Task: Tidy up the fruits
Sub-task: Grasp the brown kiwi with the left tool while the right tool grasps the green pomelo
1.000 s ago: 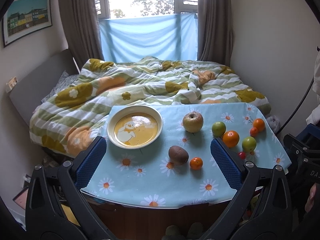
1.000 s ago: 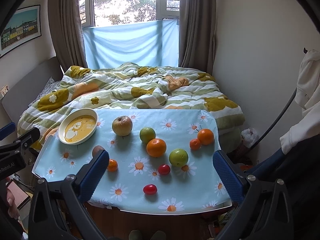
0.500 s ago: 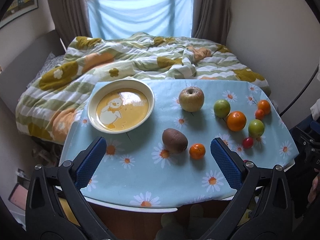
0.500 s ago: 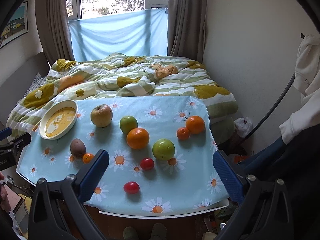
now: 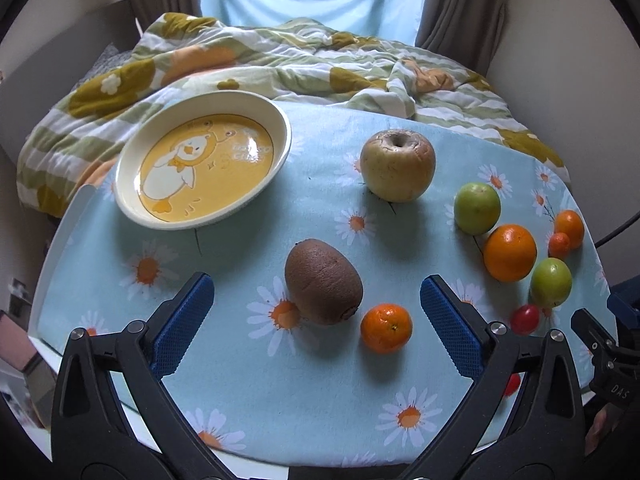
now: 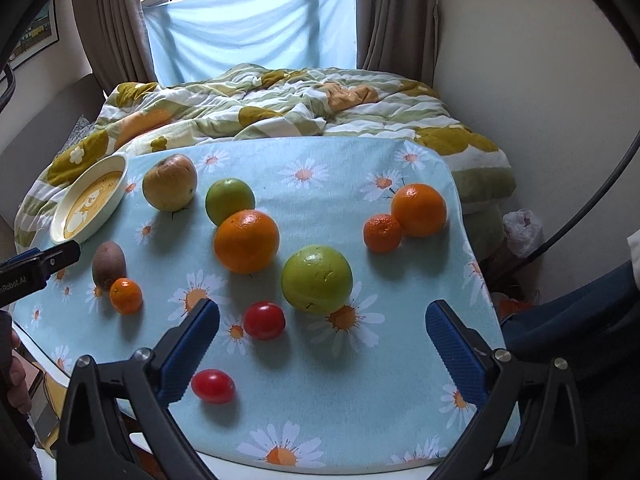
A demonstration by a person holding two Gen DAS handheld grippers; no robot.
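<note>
My left gripper [image 5: 316, 300] is open and empty, hovering just short of a brown kiwi [image 5: 323, 282] and a small mandarin [image 5: 386, 328]. A cream plate with a yellow duck picture [image 5: 202, 166] lies at the far left, and a yellowish apple [image 5: 397, 171] sits behind the kiwi. My right gripper [image 6: 322, 316] is open and empty, close to a green apple [image 6: 317, 279] and two cherry tomatoes [image 6: 264, 320]. An orange [image 6: 246, 241], a second green apple [image 6: 229, 200] and an orange with a mandarin [image 6: 418, 210] lie further back.
The fruits lie on a small table with a light blue daisy cloth [image 5: 340, 408]. A bed with a green and yellow quilt [image 6: 280, 104] stands right behind it. A wall [image 6: 540, 100] is on the right. The left gripper's body [image 6: 36, 272] shows at the left edge of the right wrist view.
Both grippers have moved forward and down toward the table, so the fruits look larger. The fruits and plate have not moved, and both grippers stay open.
</note>
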